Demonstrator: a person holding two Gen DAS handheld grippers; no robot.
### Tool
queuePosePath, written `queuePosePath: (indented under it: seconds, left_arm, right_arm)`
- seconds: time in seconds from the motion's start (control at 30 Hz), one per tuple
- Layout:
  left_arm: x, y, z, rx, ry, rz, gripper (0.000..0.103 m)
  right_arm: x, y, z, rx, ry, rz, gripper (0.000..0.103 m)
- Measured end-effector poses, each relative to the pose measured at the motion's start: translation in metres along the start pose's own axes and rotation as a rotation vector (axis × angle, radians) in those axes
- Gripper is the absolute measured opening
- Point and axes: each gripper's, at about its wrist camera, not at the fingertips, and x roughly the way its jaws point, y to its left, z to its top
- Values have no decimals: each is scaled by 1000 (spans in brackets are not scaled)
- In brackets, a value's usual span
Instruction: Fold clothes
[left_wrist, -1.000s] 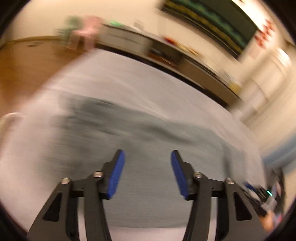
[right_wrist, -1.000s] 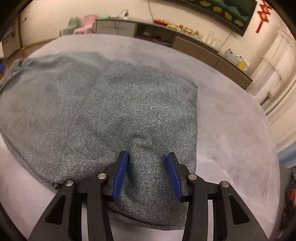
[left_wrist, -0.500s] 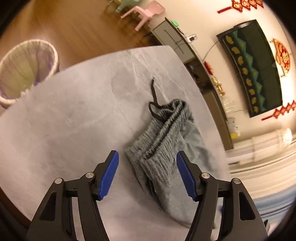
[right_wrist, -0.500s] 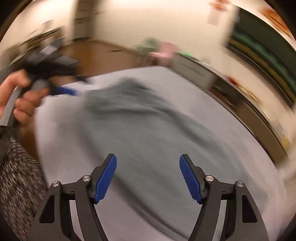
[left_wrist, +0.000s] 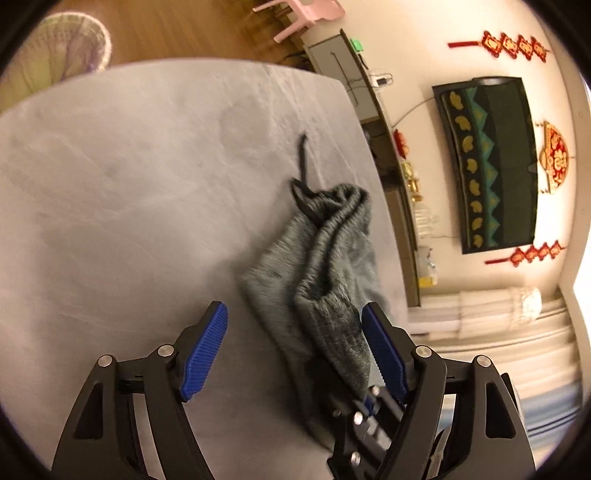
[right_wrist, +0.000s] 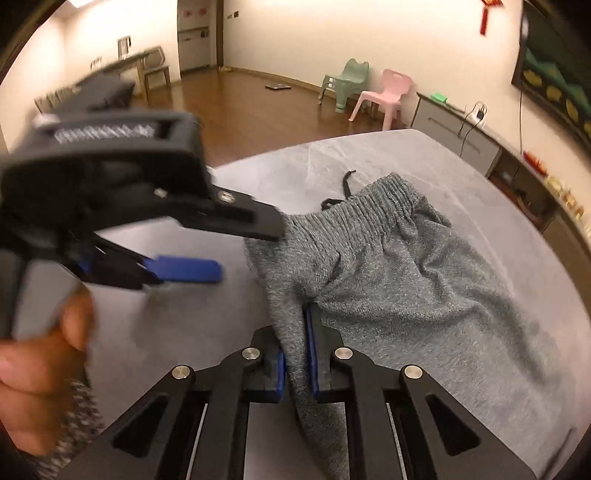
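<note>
1. The right tool (right_wrist: 297, 360) is clamped on a pinch of the grey sweatpants (right_wrist: 406, 280); the left tool (left_wrist: 295, 354) is spread wide and holds nothing.
2. The sweatpants lie bunched on the grey surface (left_wrist: 129, 184).
3. Risk, as I judge it: the thin pinch could slip free, or one-sided lifting could drag and twist the cloth.
4. The long axis runs away from the right tool's camera, with the waistband (right_wrist: 369, 206) and drawstring (right_wrist: 347, 181) at the far end.

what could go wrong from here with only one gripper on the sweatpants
The right gripper pinches just one fold of the grey sweatpants, so lifting may bunch them further. The left gripper is open and close by; it might clamp the wrong layer. The loose drawstring could end up trapped in the fold.
</note>
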Motion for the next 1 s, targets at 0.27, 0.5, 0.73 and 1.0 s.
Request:
queuePosePath:
  seconds: [0.27, 0.5, 0.73, 1.0]
  left_arm:
    - [18, -21, -11, 109, -54, 54, 25]
    - [25, -38, -24, 244, -136, 153, 21]
    - [46, -80, -79, 599, -226, 328, 20]
    - [71, -128, -142, 1005, -326, 526, 19]
  right_arm:
    - [12, -13, -3, 42, 42, 123, 13]
    - [-47, -94, -8, 180, -43, 120, 62]
    - [14, -199, -23, 391, 219, -106, 64]
    - [54, -167, 59, 276, 180, 113, 83]
